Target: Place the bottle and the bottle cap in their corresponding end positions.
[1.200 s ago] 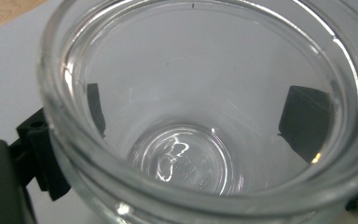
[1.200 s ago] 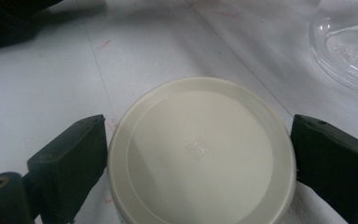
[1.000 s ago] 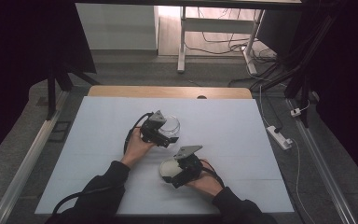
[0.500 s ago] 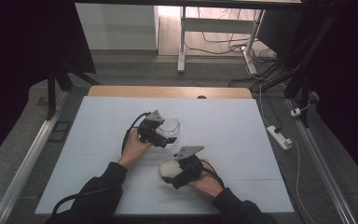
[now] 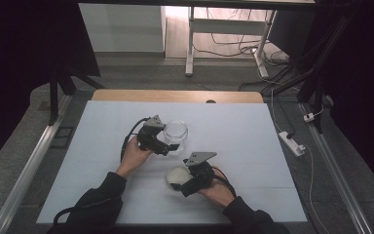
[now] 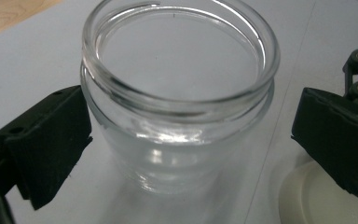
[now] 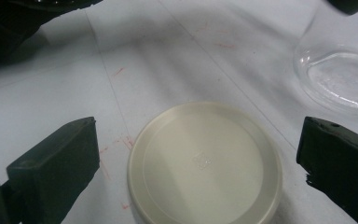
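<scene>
A clear, empty glass jar (image 5: 176,131) stands upright with no lid on the white table (image 5: 243,131). My left gripper (image 5: 169,140) is open, with one jaw on each side of the jar (image 6: 177,107). The left jaw is at the glass and the right jaw is a little off it. A cream round lid (image 5: 176,176) lies flat nearer the front edge. My right gripper (image 5: 186,184) is open with its jaws wide on both sides of the lid (image 7: 205,163), apart from its rim. The jar's base (image 7: 340,79) appears at the upper right of the right gripper view.
A wooden strip (image 5: 175,95) runs along the table's far edge. A power strip (image 5: 290,142) lies on the floor to the right, with cables behind it. Metal rails (image 5: 34,161) flank the table. White surface lies bare to the left and right of the hands.
My left hand has turned and shifted slightly toward the front beside the jar. The right gripper and the lid have stayed where they were.
</scene>
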The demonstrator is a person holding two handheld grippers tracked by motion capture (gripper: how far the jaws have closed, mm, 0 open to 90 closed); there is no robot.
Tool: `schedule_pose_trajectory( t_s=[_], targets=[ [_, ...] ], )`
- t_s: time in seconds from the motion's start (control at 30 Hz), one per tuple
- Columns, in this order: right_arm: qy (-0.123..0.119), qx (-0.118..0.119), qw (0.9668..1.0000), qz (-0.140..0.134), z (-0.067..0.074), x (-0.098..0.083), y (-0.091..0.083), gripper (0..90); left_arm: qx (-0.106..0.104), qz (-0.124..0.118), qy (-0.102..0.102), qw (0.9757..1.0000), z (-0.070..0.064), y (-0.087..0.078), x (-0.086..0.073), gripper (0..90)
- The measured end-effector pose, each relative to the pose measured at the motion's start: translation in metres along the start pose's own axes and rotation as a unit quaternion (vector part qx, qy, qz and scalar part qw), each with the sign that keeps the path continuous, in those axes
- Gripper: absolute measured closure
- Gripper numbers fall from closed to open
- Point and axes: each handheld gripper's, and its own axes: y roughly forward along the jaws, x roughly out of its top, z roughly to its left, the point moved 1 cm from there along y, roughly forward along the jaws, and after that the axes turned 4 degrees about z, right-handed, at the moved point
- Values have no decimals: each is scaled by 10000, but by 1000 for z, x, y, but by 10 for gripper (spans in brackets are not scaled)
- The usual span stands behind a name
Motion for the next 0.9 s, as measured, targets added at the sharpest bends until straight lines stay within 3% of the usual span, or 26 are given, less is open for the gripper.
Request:
schedule_pose_trajectory(
  t_s=[0.53,0.7,0.9],
  targets=[
    [10,-160,9995,-256,1,2,-20,0,-81,-48,19,10000,-14,-19,-6,0],
    [12,-156,9994,-296,2,2,-24,0,-242,-67,134,9996,-19,-23,-10,0],
    [32,-179,9993,-313,4,3,-30,0,-398,-237,125,9988,-26,-31,-10,0]
  ],
)
